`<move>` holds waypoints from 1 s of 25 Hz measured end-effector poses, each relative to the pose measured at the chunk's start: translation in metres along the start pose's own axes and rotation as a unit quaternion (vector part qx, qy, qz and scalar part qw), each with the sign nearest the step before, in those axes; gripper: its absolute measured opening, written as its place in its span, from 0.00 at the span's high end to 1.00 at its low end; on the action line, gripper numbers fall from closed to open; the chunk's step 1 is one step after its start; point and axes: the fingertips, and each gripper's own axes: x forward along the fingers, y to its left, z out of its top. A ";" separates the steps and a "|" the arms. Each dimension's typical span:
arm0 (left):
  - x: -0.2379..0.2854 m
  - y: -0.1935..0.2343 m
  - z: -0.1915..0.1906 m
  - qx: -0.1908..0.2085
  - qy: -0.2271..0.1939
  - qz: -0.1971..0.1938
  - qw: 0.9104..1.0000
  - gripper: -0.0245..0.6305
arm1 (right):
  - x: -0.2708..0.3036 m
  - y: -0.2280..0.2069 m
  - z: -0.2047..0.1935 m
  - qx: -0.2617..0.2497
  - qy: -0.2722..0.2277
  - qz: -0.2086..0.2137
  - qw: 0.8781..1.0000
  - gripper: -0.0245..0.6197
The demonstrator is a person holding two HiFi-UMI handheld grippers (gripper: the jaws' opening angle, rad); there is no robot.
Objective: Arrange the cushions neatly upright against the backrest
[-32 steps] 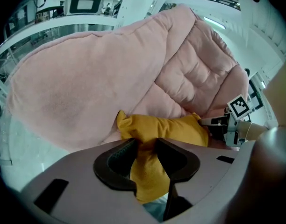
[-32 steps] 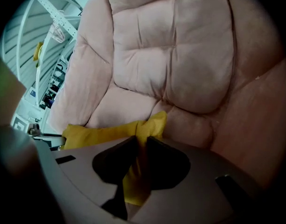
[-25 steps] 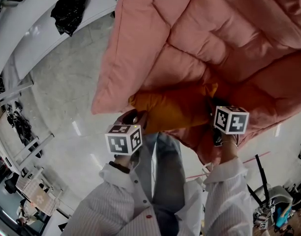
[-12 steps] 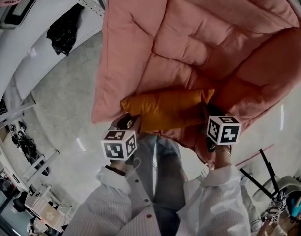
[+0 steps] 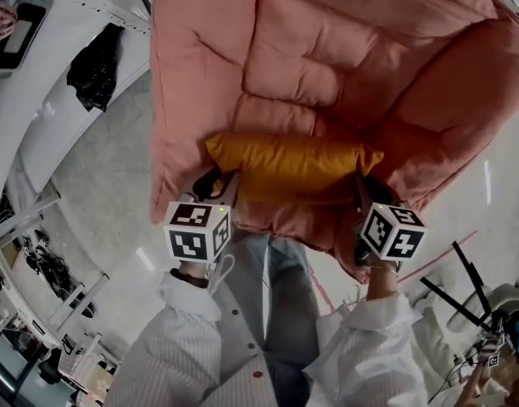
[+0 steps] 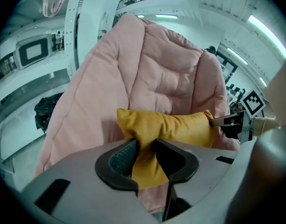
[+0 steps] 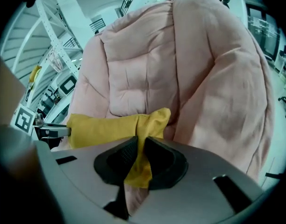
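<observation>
A mustard-yellow cushion (image 5: 285,166) hangs stretched sideways between my two grippers, in front of the seat of a big pink padded chair (image 5: 327,58). My left gripper (image 5: 215,181) is shut on the cushion's left corner; in the left gripper view the yellow fabric (image 6: 173,127) is pinched between the jaws of that gripper (image 6: 146,148). My right gripper (image 5: 361,189) is shut on the right corner, where cloth (image 7: 105,127) bunches between its jaws (image 7: 140,148). Both pairs of jaws have just been closing a little on the fabric. The pink backrest (image 6: 157,69) rises behind the cushion.
A black bag (image 5: 94,62) lies on a white ledge at the upper left. Pale shiny floor (image 5: 98,176) runs left of the chair. The person's legs (image 5: 285,295) stand close to the chair's front edge. Dark stands (image 5: 463,287) are at the lower right.
The cushion has been lifted and pulled out level across the chair's front. Both grippers have risen and the left one has rolled; the chair now fills more of the head view.
</observation>
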 end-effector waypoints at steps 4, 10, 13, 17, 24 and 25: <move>0.005 0.002 0.020 0.018 -0.002 -0.009 1.000 0.76 | -0.005 -0.001 0.008 0.029 -0.022 -0.013 0.999 0.87; 0.015 -0.001 0.050 0.031 -0.010 -0.022 0.999 0.76 | -0.009 -0.009 0.028 0.045 -0.041 -0.027 0.998 0.87; 0.022 -0.005 0.069 0.041 -0.013 -0.032 0.999 0.76 | -0.011 -0.016 0.038 0.058 -0.048 -0.035 0.997 0.87; 0.035 -0.009 0.095 0.058 -0.014 -0.046 0.997 0.76 | -0.009 -0.027 0.051 0.080 -0.058 -0.046 0.994 0.87; 0.060 -0.013 0.132 0.071 -0.015 -0.064 0.995 0.76 | 0.003 -0.047 0.085 0.091 -0.075 -0.067 0.991 0.87; 0.063 -0.013 0.137 0.074 -0.014 -0.067 0.995 0.76 | 0.005 -0.049 0.090 0.092 -0.076 -0.069 0.990 0.86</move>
